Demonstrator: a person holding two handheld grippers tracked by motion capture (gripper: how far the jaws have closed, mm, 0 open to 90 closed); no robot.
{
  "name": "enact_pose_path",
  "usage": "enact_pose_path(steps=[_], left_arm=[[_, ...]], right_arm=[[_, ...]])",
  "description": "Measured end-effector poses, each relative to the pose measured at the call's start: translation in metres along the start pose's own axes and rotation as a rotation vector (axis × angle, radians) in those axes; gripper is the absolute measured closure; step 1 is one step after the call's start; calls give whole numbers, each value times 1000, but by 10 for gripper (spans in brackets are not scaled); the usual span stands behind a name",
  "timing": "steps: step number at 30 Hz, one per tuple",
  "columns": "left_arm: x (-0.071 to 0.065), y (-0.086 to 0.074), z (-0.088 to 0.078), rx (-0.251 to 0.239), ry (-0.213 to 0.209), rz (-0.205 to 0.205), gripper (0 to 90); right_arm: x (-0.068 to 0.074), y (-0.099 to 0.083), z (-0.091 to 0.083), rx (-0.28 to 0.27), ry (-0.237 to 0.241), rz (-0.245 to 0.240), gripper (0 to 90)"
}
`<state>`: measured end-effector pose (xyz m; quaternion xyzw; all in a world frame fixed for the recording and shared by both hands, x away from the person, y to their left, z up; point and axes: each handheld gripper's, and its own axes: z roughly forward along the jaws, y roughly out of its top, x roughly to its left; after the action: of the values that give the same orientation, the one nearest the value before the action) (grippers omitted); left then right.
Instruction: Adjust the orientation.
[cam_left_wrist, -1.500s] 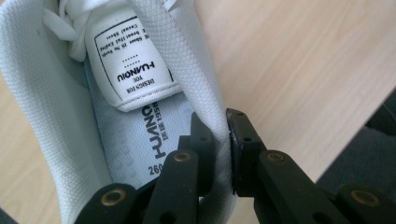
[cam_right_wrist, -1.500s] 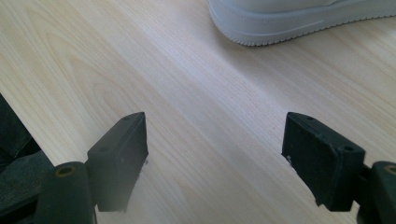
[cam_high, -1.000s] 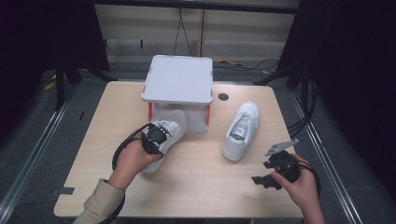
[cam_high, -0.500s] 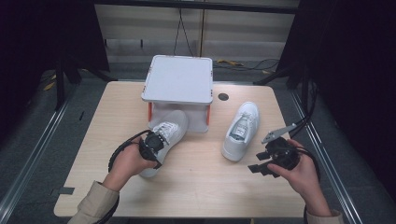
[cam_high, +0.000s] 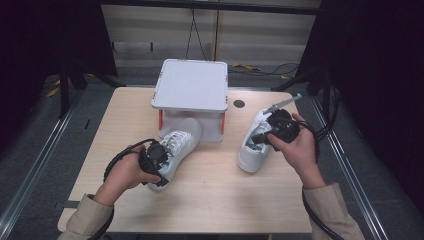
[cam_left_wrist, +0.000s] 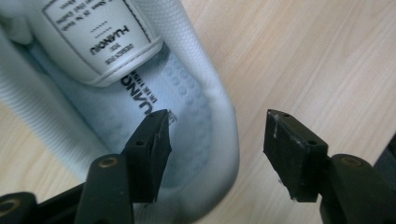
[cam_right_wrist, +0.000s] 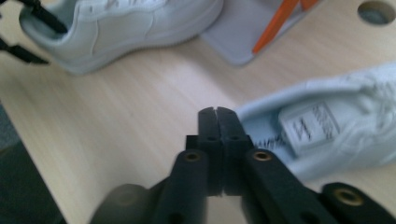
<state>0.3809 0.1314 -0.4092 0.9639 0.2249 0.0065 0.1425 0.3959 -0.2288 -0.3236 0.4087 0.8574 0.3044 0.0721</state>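
Two white lace-up sneakers are seen on the pale wooden table (cam_high: 210, 200). The left gripper (cam_left_wrist: 215, 149) is held at the heel of the left white sneaker (cam_high: 176, 150), whose toe is tucked under the white square-topped stand with orange legs (cam_high: 191, 85). In the left gripper view, its jaws stand apart, having just been opening: one pad is placed inside the shoe's opening above the pale blue insole, the other outside the padded heel collar, over bare wood. The heel wall lies between the pads, and no pressing on it is seen.

The right gripper (cam_right_wrist: 217, 114) is held over the heel end of the right white sneaker (cam_high: 254, 147), which lies to the right of the stand. Its jaws have just been closing and are seen pressed together with nothing between them. In the right gripper view, the shoe's opening and tongue label lie just beyond and to the right of the closed tips.
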Motion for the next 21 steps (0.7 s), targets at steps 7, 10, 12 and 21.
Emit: enact_pose_path(steps=[7,10,12,21], left_arm=[[3,-5,-11,-10,-9,47,385],[3,-5,-11,-6,-20,71,368],[3,-5,-13,0,-15,100,364],[5,-3,-1,46,-18,160,398]], right_arm=[[5,54,17,-27,-5,-18,900],[7,73,25,-31,0,-37,900],[9,89,31,-27,-14,-39,900],[10,123,47,-52,-1,-32,900]])
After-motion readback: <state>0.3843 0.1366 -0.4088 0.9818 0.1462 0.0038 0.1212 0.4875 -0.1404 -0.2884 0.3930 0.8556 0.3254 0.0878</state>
